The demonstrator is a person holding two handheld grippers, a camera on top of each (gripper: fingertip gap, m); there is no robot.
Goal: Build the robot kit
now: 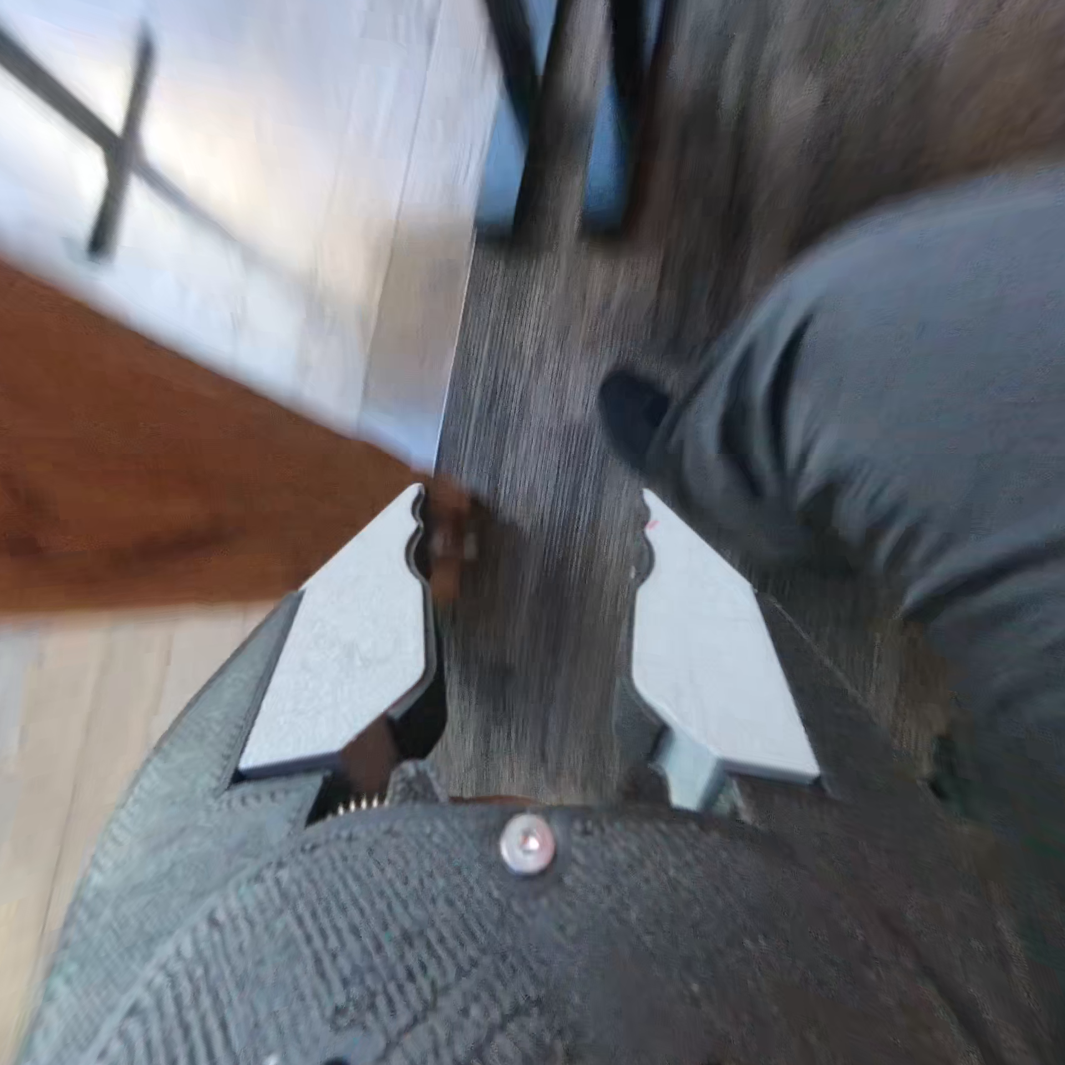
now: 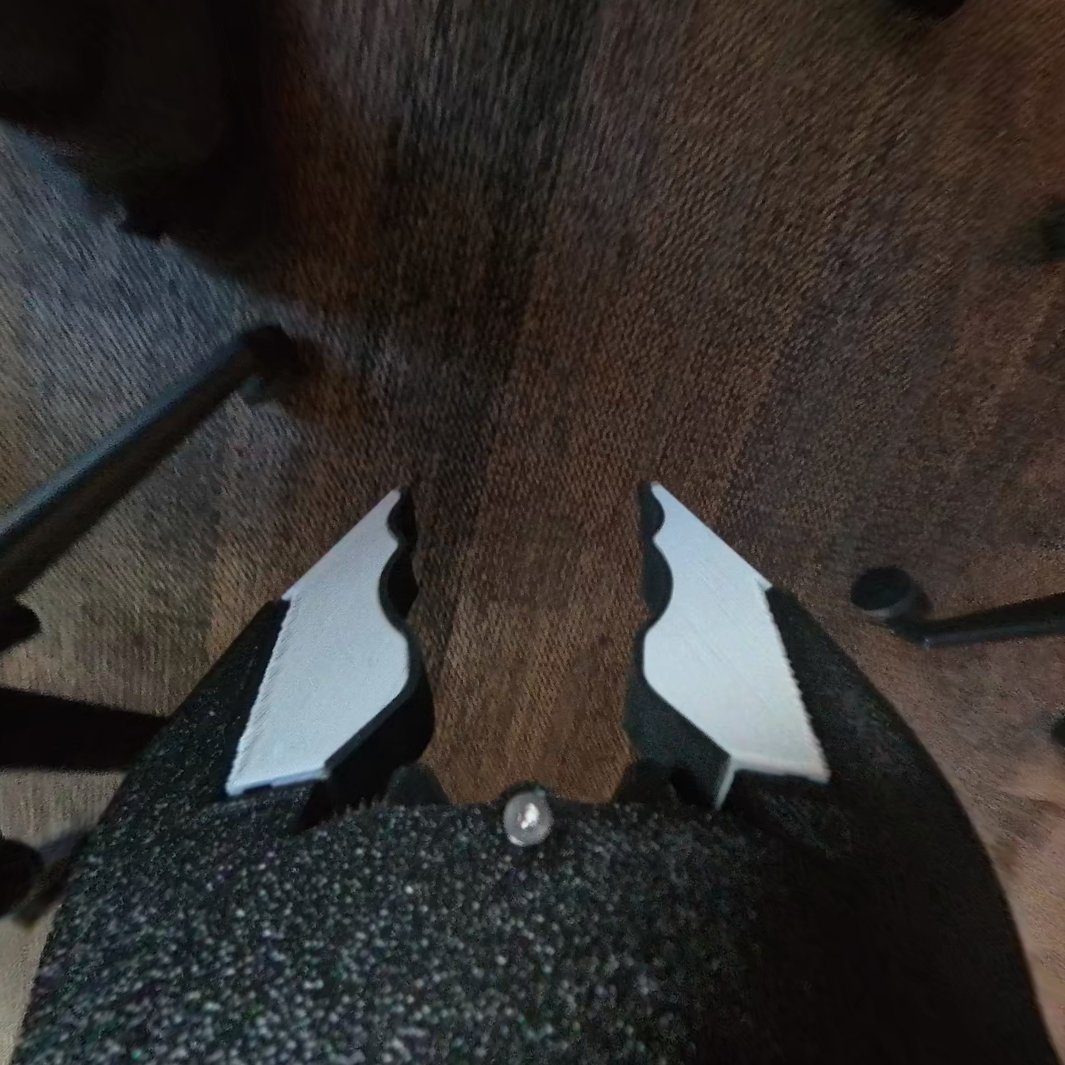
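Observation:
My left gripper (image 1: pixel 533 507) is open and empty, pointing down at grey-brown carpet (image 1: pixel 536 403). The corner of a brown wooden surface (image 1: pixel 144 461) lies just beside its left fingertip; I cannot tell if they touch. A person's leg in dark grey trousers (image 1: pixel 893 403) with a black shoe tip (image 1: pixel 631 415) is close to its right. My right gripper (image 2: pixel 527 495) is open and empty, pointing down at brownish carpet (image 2: pixel 576 288). Both views are motion-blurred.
A pale shiny floor or panel (image 1: pixel 259 201) with a black cross-shaped frame (image 1: pixel 115 150) is at upper left. Black legs (image 1: pixel 553 115) stand at the top. In the right wrist view, a black chair-base spoke (image 2: pixel 127 449) is at left and a caster with its arm (image 2: pixel 887 593) at right. The tips of one gripper are about 95 cm away from the tips of the other.

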